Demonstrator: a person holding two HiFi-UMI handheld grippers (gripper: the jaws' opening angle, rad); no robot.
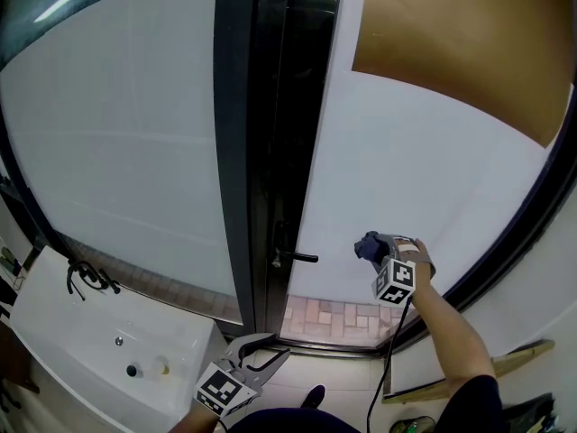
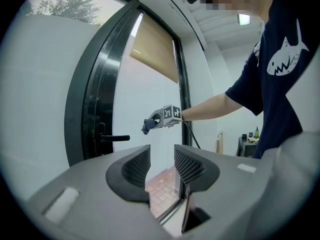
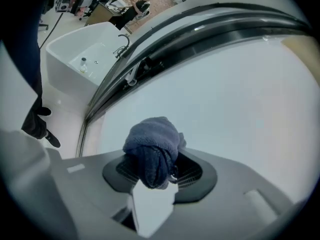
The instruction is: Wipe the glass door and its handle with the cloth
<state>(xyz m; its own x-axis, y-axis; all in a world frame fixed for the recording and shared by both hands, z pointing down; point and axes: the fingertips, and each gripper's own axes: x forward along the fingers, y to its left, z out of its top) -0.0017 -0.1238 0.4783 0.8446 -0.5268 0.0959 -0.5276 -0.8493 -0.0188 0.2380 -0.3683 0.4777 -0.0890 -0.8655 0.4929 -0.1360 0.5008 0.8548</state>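
Dark-blue cloth, bunched, perhaps terry.

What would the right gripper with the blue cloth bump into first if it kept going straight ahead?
Most likely the glass door. The right gripper points its cloth straight at it, and the handle sits off to the side. How near the glass is, the pictures do not show.

Left gripper parted, right gripper clamped, outstretched

The white floor carries a white basin unit and one dark shoe
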